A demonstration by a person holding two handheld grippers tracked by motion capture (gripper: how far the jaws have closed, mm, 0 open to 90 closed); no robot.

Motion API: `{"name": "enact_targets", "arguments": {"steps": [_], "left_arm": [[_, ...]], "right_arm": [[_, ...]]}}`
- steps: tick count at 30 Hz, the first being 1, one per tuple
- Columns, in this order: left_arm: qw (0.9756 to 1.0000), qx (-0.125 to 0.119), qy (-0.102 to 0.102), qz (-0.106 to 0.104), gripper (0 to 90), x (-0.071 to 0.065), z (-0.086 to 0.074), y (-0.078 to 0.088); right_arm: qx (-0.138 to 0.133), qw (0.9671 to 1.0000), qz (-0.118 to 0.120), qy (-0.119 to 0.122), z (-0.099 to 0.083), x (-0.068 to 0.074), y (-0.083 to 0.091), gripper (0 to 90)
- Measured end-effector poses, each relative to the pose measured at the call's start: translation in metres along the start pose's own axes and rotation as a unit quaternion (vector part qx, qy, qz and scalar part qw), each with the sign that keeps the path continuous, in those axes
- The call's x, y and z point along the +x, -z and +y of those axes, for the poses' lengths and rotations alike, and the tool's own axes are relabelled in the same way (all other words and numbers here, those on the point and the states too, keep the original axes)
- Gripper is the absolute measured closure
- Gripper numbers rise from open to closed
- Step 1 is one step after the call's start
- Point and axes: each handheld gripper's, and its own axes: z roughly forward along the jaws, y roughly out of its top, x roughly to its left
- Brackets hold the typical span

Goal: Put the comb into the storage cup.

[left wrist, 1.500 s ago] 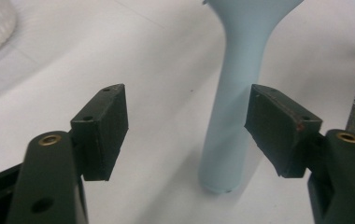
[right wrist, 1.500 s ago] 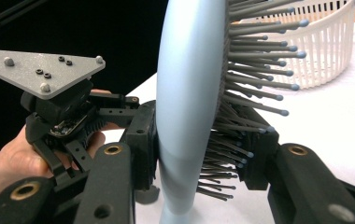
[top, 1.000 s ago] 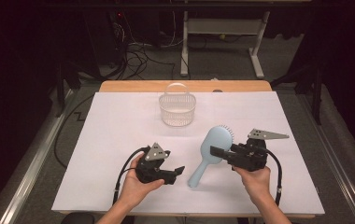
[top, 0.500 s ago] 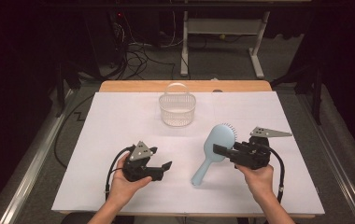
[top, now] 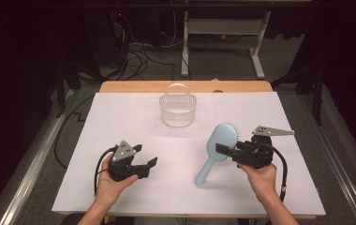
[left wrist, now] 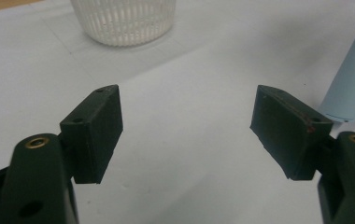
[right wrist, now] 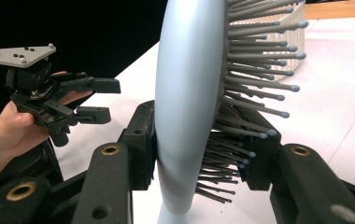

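Right gripper view: light blue hairbrush (right wrist: pixel 189 93) cut off at top and bottom, so neither the handle end nor the tip of the head can be made out there; the white basket (right wrist: pixel 292 18) behind it shows as a sliver through the bristles. Left gripper view: only the blunt handle end of the brush enters at right, and the basket's rim is cropped by the top edge. High view: brush (top: pixel 216 150) lies on the right half of the white-covered desk (top: pixel 120 117), long axis slanting from handle at near left to head at far right, bristles toward the far right side. Right hand-held gripper (top: pixel 225 149) pinches the brush head, one jaw on the smooth back, the other among the bristles. Left hand-held gripper (top: pixel 150 165) spread, nothing between its jaws, well apart from the brush. Count: one hairbrush, one basket (top: pixel 178 110) at far centre, two hand-held grippers.
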Motion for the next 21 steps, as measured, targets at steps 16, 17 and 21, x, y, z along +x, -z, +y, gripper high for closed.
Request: {"name": "enact_targets", "arguments": {"steps": [16,17,21], "left_arm": [[0.9994,-0.008,0.028,0.020,22.5,0.022,-0.011,0.015],[0.9993,-0.010,0.029,0.023,22.5,0.023,-0.012,0.016],[0.9989,-0.013,0.032,0.031,22.5,0.028,-0.015,0.020]], "right_arm": [[0.000,0.9999,-0.010,-0.005,0.003,-0.005,0.003,55.5],[0.001,0.9999,-0.010,-0.004,0.003,-0.005,0.003,55.4],[0.000,0.9999,-0.013,-0.007,0.003,-0.006,0.004,55.4]]}}
